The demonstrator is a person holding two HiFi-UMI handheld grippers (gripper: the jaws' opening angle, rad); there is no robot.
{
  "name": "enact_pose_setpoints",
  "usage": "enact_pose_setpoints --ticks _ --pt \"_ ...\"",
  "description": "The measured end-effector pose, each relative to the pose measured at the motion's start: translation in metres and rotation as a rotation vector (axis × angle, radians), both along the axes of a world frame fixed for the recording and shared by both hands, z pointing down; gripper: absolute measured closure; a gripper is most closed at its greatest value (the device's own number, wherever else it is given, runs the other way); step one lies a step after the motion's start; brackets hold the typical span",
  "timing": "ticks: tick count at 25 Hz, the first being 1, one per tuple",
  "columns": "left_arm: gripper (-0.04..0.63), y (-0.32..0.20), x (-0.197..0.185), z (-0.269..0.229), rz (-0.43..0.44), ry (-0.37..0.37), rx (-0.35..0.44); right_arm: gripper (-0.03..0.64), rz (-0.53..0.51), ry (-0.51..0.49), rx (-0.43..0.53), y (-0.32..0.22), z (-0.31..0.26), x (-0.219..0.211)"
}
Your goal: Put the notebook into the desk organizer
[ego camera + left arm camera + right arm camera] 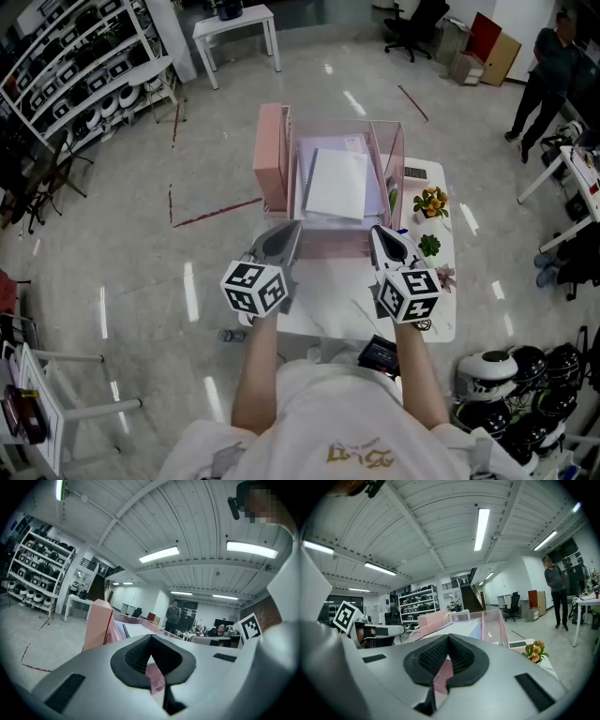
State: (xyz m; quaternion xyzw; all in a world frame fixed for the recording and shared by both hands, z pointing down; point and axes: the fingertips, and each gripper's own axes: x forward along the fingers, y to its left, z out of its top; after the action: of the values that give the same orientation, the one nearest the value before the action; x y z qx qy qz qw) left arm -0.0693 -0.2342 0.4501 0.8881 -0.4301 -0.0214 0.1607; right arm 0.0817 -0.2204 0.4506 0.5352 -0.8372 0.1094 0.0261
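Observation:
A pink mesh desk organizer (392, 150) stands on the far half of a small white table (328, 314). A white notebook (336, 183) lies flat inside it on top of pale sheets. It also shows as a white slab in the left gripper view (136, 630) and in the right gripper view (461, 627). My left gripper (289, 228) is shut and empty, its tip at the organizer's near left corner. My right gripper (378, 232) is shut and empty too, by the near right corner. Both point about level at the organizer (101, 620) (492, 625).
A solid pink box section (270, 155) forms the organizer's left side. A small flower pot (432, 202) and a green plant (429, 246) sit along the table's right edge. A dark object (380, 354) lies at the near edge. Helmets (511, 384) are piled on the floor at right, and a person (548, 70) stands far right.

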Motion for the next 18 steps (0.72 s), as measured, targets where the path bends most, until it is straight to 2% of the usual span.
enact_pose_setpoints --ticks 18 --pt "0.580 -0.0006 -0.0038 -0.0023 0.007 0.004 -0.001 0.604 -0.001 0.034 -0.003 -0.0011 -0.0013 -0.0040"
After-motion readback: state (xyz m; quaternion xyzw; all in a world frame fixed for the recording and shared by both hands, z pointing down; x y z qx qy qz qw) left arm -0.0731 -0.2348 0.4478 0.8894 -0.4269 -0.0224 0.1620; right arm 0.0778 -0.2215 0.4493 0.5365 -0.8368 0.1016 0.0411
